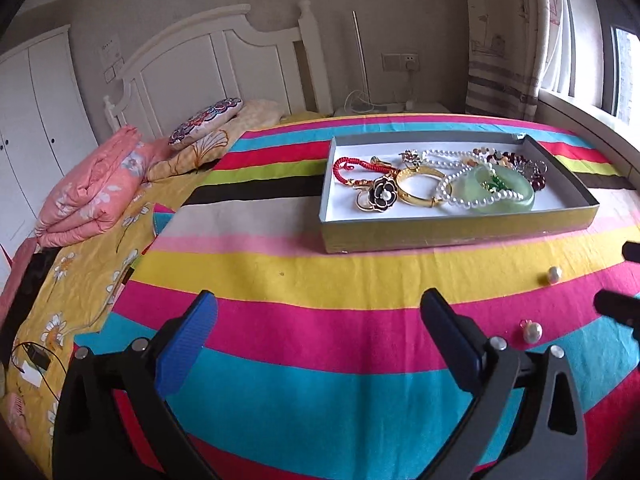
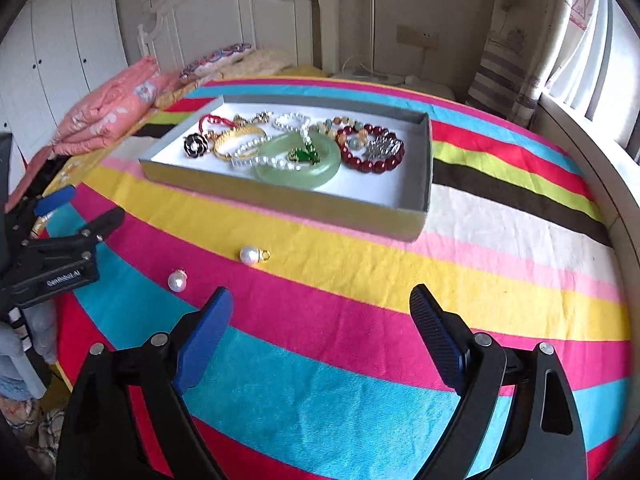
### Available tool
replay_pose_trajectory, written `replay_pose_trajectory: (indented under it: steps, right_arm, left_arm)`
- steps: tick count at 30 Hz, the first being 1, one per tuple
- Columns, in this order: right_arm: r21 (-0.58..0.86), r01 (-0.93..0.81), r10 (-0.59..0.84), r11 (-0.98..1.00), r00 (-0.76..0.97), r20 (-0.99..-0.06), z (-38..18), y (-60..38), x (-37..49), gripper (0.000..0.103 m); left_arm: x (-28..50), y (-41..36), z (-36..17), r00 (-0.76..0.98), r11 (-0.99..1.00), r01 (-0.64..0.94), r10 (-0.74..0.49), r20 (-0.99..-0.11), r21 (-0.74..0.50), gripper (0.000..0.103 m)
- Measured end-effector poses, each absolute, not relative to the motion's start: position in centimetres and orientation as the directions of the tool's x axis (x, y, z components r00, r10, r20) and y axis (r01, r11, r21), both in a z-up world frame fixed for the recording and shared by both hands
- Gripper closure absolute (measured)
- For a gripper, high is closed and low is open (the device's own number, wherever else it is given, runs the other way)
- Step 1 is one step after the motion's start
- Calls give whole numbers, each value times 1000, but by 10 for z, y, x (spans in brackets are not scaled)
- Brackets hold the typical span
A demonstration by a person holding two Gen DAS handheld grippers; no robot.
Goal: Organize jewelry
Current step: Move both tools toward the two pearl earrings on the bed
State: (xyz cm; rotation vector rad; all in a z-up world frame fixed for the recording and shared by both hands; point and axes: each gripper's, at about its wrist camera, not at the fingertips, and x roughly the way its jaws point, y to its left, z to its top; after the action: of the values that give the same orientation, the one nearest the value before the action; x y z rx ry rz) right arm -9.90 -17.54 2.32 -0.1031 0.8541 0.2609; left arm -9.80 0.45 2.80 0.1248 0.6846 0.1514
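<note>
A shallow grey box [image 1: 452, 236] [image 2: 280, 200] on the striped cloth holds jewelry: a green jade bangle [image 1: 516, 196] [image 2: 280, 172], a gold bangle [image 1: 416, 196], pearl strands, a red cord bracelet [image 1: 340, 168], a black flower brooch [image 1: 383, 194] [image 2: 195, 145] and a dark red bead bracelet [image 2: 360, 162]. Two loose pearl earrings lie on the cloth in front of the box [image 2: 250, 255] [image 2: 177, 281], also in the left wrist view [image 1: 554, 273] [image 1: 532, 332]. My left gripper [image 1: 316, 320] [image 2: 80, 208] is open and empty. My right gripper [image 2: 322, 320] is open and empty, just right of the earrings.
The striped cloth [image 1: 280, 264] covers a bed. Folded pink bedding [image 1: 88, 188] and pillows [image 1: 204, 120] lie at the far left by the white headboard. A window ledge [image 2: 600, 160] runs along the right. A charger and cable [image 1: 36, 356] lie at the left edge.
</note>
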Motion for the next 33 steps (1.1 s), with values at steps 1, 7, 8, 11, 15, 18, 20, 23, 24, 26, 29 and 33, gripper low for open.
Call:
replay_pose_trajectory:
  steps: [1,7,8,11,15,18,20,23,24,26,29,33]
  right_arm:
    - [12,-278,190,961,622,-760,20,-172,-99,16]
    - [-13,-276,172,961,635,-753,18,-152,-98,19]
    - [-38,-270,150,962,643,-751,18,-147,-98,21]
    - [-67,-253,121,965,661,-740,18,-139,-101,22]
    - [-46,-248,135,968,667,-733,22,-136,-98,27]
    - [-31,-246,143,969,657,-740,22,-131,-92,33]
    - [-10,-243,153,970,641,-752,19,-128,-89,37]
    - [-6,-234,145,972,622,-770,12,-125,-84,44]
    - [-7,-232,141,973,615,-776,10,-125,-82,46]
    - [-5,-228,138,974,606,-783,8,-125,-81,48]
    - [-3,-232,142,973,604,-784,6,-125,-81,51]
    - [-9,-251,151,968,612,-776,6,-122,-85,70]
  left_arm:
    - [-98,6,26,759,983,-100,175,-627,153,2]
    - [-98,6,22,764,985,-98,164,-624,140,2]
    - [-97,6,21,763,985,-96,163,-625,140,2]
    - [-96,6,22,765,986,-96,161,-624,138,2]
    - [-96,5,22,766,986,-91,159,-623,141,2]
    - [-96,5,21,764,985,-91,163,-624,146,2]
    - [-96,6,21,766,986,-90,160,-623,143,2]
    - [-96,6,21,764,986,-86,156,-625,142,2]
    - [-96,5,21,764,986,-84,155,-626,142,2]
    - [-96,5,21,765,986,-82,153,-626,142,2]
    - [-96,5,21,765,987,-80,150,-626,139,2]
    - [-96,4,21,765,987,-80,150,-627,140,2]
